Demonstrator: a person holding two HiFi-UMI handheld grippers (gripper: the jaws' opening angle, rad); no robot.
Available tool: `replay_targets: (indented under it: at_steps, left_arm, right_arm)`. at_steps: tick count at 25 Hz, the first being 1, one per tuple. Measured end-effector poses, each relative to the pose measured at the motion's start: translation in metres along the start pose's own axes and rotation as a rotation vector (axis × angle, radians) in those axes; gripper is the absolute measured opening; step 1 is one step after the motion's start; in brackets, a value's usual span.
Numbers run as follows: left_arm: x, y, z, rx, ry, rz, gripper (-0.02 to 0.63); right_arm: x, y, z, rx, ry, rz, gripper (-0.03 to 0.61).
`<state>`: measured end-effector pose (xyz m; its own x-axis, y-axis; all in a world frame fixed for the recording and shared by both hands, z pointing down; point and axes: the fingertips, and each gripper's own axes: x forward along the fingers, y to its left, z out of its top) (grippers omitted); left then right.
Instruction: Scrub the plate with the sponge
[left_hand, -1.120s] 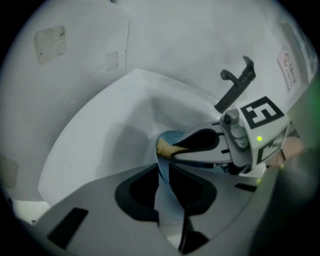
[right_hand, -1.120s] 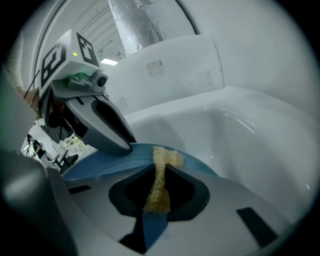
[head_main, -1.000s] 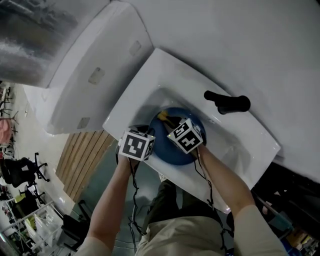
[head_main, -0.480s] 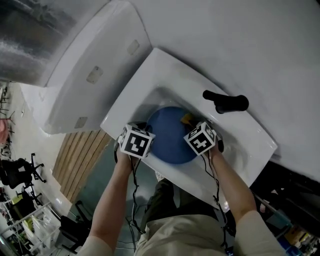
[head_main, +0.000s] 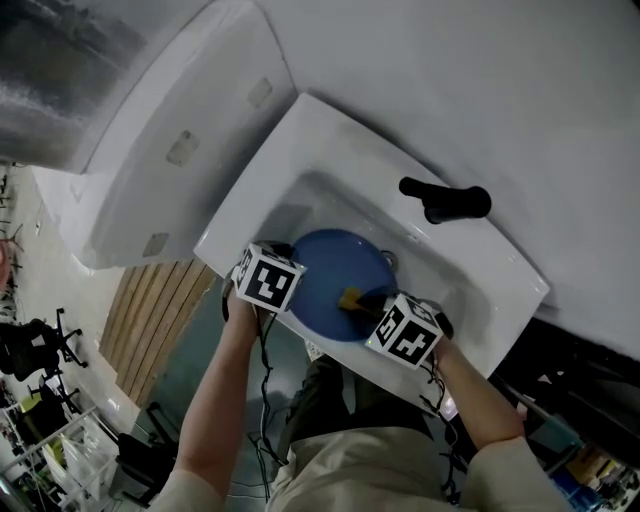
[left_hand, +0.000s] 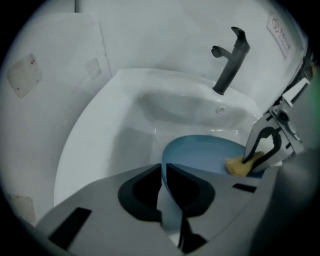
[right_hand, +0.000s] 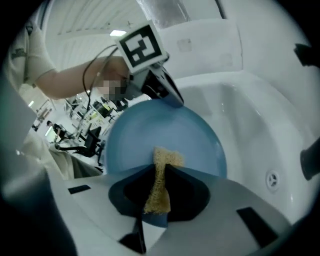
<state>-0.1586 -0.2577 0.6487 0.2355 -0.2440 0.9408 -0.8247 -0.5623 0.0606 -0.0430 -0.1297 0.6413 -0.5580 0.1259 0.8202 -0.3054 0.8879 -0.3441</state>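
view from above of a person standing at a white sink (head_main: 300, 150) with a black faucet (head_main: 445, 200), holding a handheld gripper in each hand. a round blue plate (head_main: 335, 272) sits in the basin and looks tilted, its face turned toward the right hand.

the left gripper (left_hand: 163, 172) is at the plate's left rim. its fingers (left_hand: 142, 186) have just been closing and now pinch the rim between them, steadying the plate. the right gripper (right_hand: 161, 167) has its fingers (right_hand: 189, 192) clamped on a yellow sponge (right_hand: 159, 190). the sponge is squeezed thin between them, and its free end is pressed against the plate's face.

what has changed: a second ago the sponge sat at the plate's far rim, on the faucet side. half a second ago it was at the right edge. now it lies on the lower right part of the face, close to the near rim. the right hand has swept round the plate's right side toward the person, while the left hand has hardly moved.

this reads as a scrubbing stroke under way, covering the right half of the plate. the part of the face beside the left gripper seems not yet reached by this stroke.
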Motion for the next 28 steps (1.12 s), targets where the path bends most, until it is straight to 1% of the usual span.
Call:
replay_targets:
  at_steps: [3, 5, 6, 8, 10, 12, 14, 16, 18, 22, 24, 26, 28]
  left_arm:
    - [0.002, -0.009, -0.001, 0.050, 0.034, -0.059, 0.050]
    - [0.002, -0.012, -0.008, 0.057, 0.080, -0.081, 0.060]
    - [0.002, -0.013, -0.011, 0.036, 0.096, -0.103, 0.061]
    - [0.003, -0.019, -0.014, -0.029, 0.104, -0.182, 0.064]
    - [0.002, -0.021, -0.012, -0.064, 0.107, -0.236, 0.067]
    - [0.003, -0.020, -0.010, -0.064, 0.113, -0.250, 0.062]
    - [0.003, -0.019, -0.010, -0.076, 0.118, -0.244, 0.051]
    - [0.003, -0.019, -0.010, -0.108, 0.114, -0.232, 0.041]
    - [0.002, -0.019, -0.009, -0.128, 0.095, -0.217, 0.040]
    - [0.002, -0.018, -0.009, -0.146, 0.069, -0.187, 0.040]
    - [0.002, -0.016, -0.008, -0.149, 0.065, -0.176, 0.038]
    - [0.002, -0.016, -0.009, -0.147, 0.064, -0.169, 0.038]
    - [0.002, -0.016, -0.009, -0.144, 0.060, -0.165, 0.037]
  right_arm:
    - [-0.002, 0.033, 0.033, -0.010, -0.135, 0.149, 0.069]
    - [0.002, 0.045, 0.053, -0.017, -0.200, 0.215, 0.070]
    - [0.006, 0.046, 0.059, -0.032, -0.220, 0.223, 0.069]
    - [0.012, 0.042, 0.068, -0.082, -0.251, 0.220, 0.069]
    - [0.015, 0.038, 0.073, -0.119, -0.293, 0.231, 0.069]
    - [0.016, 0.033, 0.077, -0.128, -0.340, 0.250, 0.069]
    - [0.020, 0.023, 0.081, -0.120, -0.373, 0.243, 0.069]
    - [0.028, 0.005, 0.084, -0.116, -0.370, 0.181, 0.069]
    - [0.041, -0.017, 0.087, -0.127, -0.349, 0.088, 0.071]
    - [0.061, -0.071, 0.083, -0.105, -0.266, -0.095, 0.072]
    - [0.064, -0.096, 0.068, -0.099, -0.185, -0.192, 0.072]
    - [0.061, -0.113, 0.042, -0.102, -0.082, -0.275, 0.072]
    - [0.053, -0.121, 0.013, -0.082, 0.004, -0.313, 0.072]
